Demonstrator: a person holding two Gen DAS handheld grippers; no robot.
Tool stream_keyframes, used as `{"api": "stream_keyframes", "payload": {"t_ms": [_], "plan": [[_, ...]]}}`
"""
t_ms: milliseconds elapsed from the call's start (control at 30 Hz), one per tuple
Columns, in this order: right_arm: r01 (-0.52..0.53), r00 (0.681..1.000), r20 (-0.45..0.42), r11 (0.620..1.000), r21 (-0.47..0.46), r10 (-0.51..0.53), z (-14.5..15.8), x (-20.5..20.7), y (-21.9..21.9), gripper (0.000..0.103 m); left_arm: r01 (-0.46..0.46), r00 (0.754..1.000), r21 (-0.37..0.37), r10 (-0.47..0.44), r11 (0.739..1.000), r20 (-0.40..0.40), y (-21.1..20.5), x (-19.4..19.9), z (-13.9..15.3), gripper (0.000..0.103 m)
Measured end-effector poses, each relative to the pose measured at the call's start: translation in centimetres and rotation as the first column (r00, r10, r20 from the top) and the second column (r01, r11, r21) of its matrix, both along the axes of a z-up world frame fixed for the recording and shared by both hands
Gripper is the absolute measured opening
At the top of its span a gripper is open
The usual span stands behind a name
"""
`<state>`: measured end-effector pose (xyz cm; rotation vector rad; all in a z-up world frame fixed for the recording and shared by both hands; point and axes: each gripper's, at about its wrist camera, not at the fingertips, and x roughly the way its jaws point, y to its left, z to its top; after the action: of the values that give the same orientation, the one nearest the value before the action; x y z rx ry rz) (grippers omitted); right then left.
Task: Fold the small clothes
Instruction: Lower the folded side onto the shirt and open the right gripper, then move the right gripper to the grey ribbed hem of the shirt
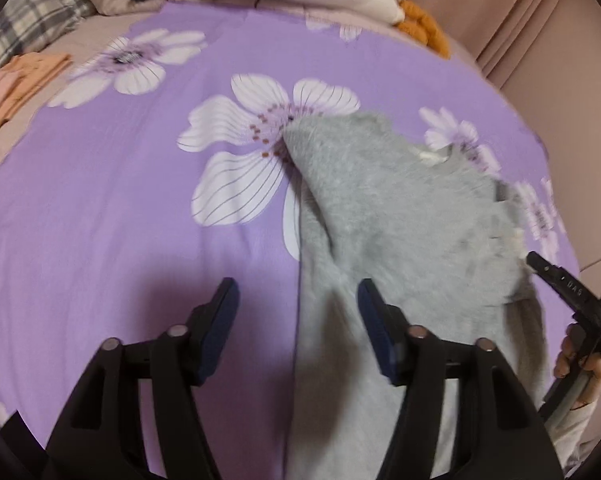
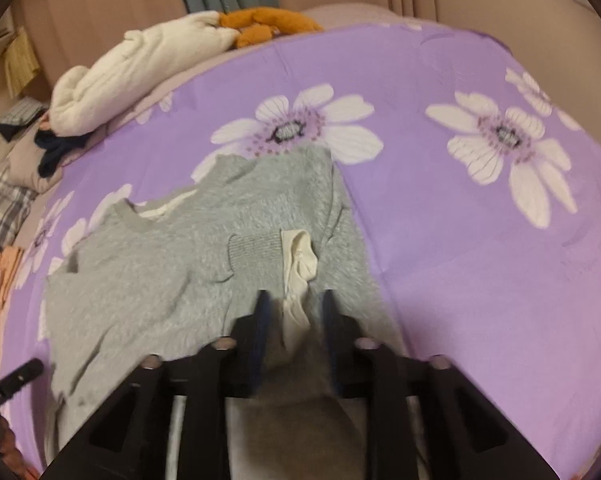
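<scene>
A small grey fuzzy sweater (image 1: 392, 208) lies on the purple flowered bedsheet (image 1: 120, 208), partly folded over on itself. My left gripper (image 1: 298, 308) is open above the sweater's left edge, holding nothing. In the right wrist view the sweater (image 2: 148, 280) spreads to the left, with a ribbed cuff (image 2: 254, 252) and a cream lining (image 2: 298, 264) lying on it. My right gripper (image 2: 294, 312) has its jaws narrowly apart around a bunched fold of grey and cream cloth. The right gripper also shows at the right edge of the left wrist view (image 1: 560, 280).
A cream blanket (image 2: 140, 68) and an orange plush toy (image 2: 264, 24) lie at the bed's far end. Folded peach clothes (image 1: 16, 84) and a plaid pillow (image 1: 32, 28) sit at the left. A dark garment (image 2: 56, 148) lies near the blanket. A pink padded wall (image 1: 540, 48) borders the right.
</scene>
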<state>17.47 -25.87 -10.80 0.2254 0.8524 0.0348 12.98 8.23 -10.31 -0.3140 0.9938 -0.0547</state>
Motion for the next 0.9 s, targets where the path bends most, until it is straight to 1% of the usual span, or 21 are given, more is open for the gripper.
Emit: {"api": "stream_keyframes", "payload": {"t_ms": [33,67,100,167,267,333,433,533,600,667,733,833,900], "plan": [[-0.015,1.000,0.024,1.000,0.010,0.014,0.6,-0.8,-0.3,0.052,-0.015,1.000,-0.010,0.015,1.000,0.018,0.1,-1.1,0.7,0.074],[-0.027,0.999,0.046,0.999,0.021,0.026,1.2,-1.5,-0.6,0.058,-0.028,0.999,-0.019,0.029,0.999,0.038,0.2,-2.1,1.5,0.078],[-0.043,0.997,0.069,0.999,0.029,0.041,1.9,-2.5,-0.8,0.060,-0.045,0.997,-0.030,0.047,0.999,0.066,0.2,-3.5,2.4,0.084],[-0.076,0.992,0.105,0.997,0.034,0.072,3.2,-4.3,-1.2,0.072,-0.052,0.993,-0.037,0.055,0.998,0.100,-0.1,-5.6,3.5,0.088],[-0.113,0.983,0.150,0.993,0.031,0.107,4.5,-6.6,-1.7,0.079,-0.054,0.991,-0.062,0.062,0.997,0.121,-0.9,-8.2,4.3,0.089],[-0.136,0.977,0.169,0.990,0.024,0.130,5.1,-8.2,-2.1,0.081,-0.052,0.991,-0.072,0.060,0.996,0.120,-1.6,-9.7,4.2,0.090],[-0.161,0.973,0.172,0.987,0.015,0.156,5.1,-10.2,-2.7,0.081,-0.043,0.993,-0.047,0.048,0.998,0.104,-2.9,-11.4,3.3,0.090],[-0.168,0.974,0.154,0.986,-0.008,0.167,4.3,-12.0,-3.1,0.081,-0.029,0.995,-0.021,0.031,0.999,0.094,-3.8,-12.8,2.5,0.090],[-0.163,0.977,0.133,0.986,-0.030,0.166,3.5,-12.9,-3.3,0.081,0.008,0.997,-0.045,-0.005,0.999,0.080,-4.1,-13.4,1.7,0.090],[-0.173,0.978,0.117,0.984,-0.034,0.175,2.8,-13.7,-3.5,0.081,0.025,0.997,-0.076,-0.020,0.997,0.069,-4.1,-13.8,1.0,0.090],[-0.190,0.977,0.088,0.981,-0.037,0.192,1.9,-14.2,-3.6,0.082,0.013,0.998,-0.087,-0.007,0.996,0.061,-4.1,-14.1,0.4,0.090],[-0.179,0.982,0.049,0.982,-0.054,0.182,0.8,-14.6,-4.0,0.082,0.000,0.999,-0.098,0.003,0.995,0.033,-4.5,-14.4,-0.7,0.090],[-0.172,0.984,0.031,0.984,-0.038,0.173,0.1,-14.9,-4.5,0.083,0.004,1.000,-0.102,-0.002,0.995,0.014,-4.8,-14.6,-1.4,0.090]]}}
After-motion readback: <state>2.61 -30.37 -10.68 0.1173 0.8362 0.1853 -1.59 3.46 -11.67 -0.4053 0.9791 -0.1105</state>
